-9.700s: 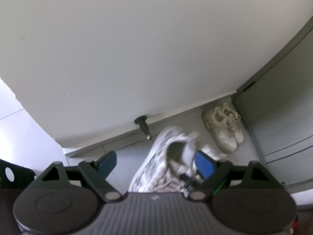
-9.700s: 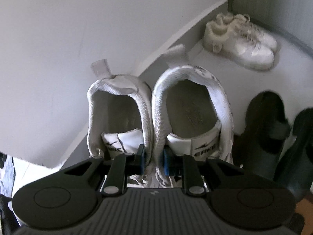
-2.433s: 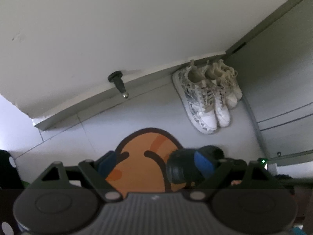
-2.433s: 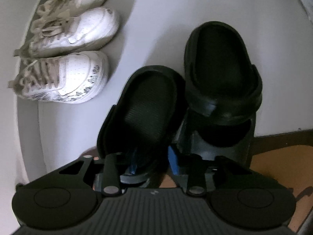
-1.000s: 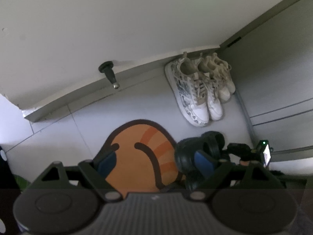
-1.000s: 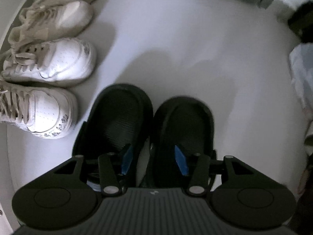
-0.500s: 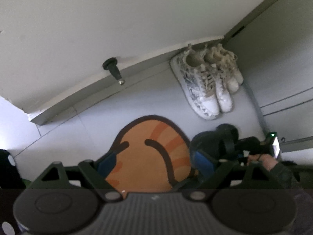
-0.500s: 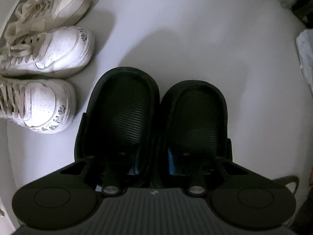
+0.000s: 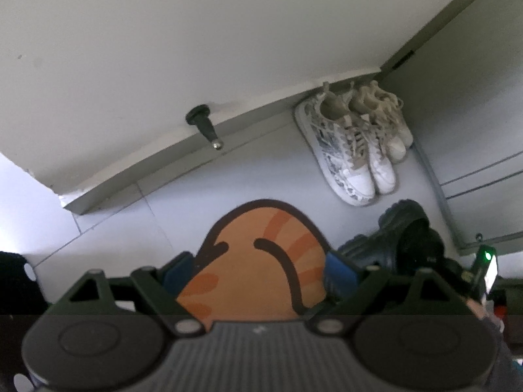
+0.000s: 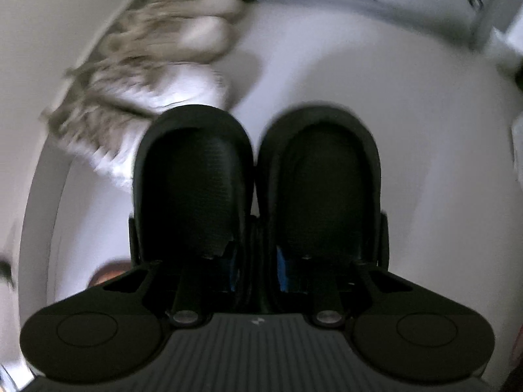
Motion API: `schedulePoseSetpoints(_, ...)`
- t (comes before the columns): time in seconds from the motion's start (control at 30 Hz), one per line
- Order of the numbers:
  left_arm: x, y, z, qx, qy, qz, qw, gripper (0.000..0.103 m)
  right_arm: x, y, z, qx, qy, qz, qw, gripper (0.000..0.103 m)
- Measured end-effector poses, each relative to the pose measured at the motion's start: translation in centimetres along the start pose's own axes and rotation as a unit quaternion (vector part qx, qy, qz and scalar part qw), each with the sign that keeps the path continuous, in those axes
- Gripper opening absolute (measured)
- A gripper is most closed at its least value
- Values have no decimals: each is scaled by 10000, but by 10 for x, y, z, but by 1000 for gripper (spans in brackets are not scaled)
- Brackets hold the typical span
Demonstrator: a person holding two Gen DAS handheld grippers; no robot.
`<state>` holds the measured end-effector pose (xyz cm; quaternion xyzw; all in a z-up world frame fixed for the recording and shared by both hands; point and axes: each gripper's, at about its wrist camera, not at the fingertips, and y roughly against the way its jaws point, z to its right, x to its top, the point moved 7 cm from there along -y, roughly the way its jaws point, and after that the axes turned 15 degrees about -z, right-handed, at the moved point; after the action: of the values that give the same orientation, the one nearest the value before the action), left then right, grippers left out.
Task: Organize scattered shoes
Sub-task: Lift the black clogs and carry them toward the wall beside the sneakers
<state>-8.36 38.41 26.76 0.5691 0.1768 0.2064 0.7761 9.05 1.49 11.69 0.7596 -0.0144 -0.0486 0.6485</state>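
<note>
The right gripper [image 10: 255,271] has just been closing and now pinches the touching inner walls of two black rubber clogs [image 10: 258,189], held side by side above the pale tiled floor [image 10: 376,81]. Just beyond them, blurred, a row of white lace-up sneakers [image 9: 356,150] stands against the white baseboard [image 9: 163,160]. The left gripper [image 9: 258,272] hangs with jaws wide apart and nothing between them, over an orange cartoon-shaped mat [image 9: 255,261].
</note>
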Motion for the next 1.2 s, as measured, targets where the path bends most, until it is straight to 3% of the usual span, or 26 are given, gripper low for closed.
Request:
schedulePoseSetpoints(0.3,-1,4,-12,27,71,17,10000,89,-22,30,-25,-216,779,340,9961,25)
schedulePoseSetpoints(0.53,5,14,-31,105,329,185,9992,89,-34,57,-74,-319,1836,718,9798,25)
schedulePoseSetpoints(0.83,8,16,-42,97,579,235,9980,89,-45,46,-157,-228,3125,698,9471,25)
schedulePoseSetpoints(1.2,16,25,-62,79,1251,440,9911,89,-44,-16,-246,-451,4329,377,8995,25)
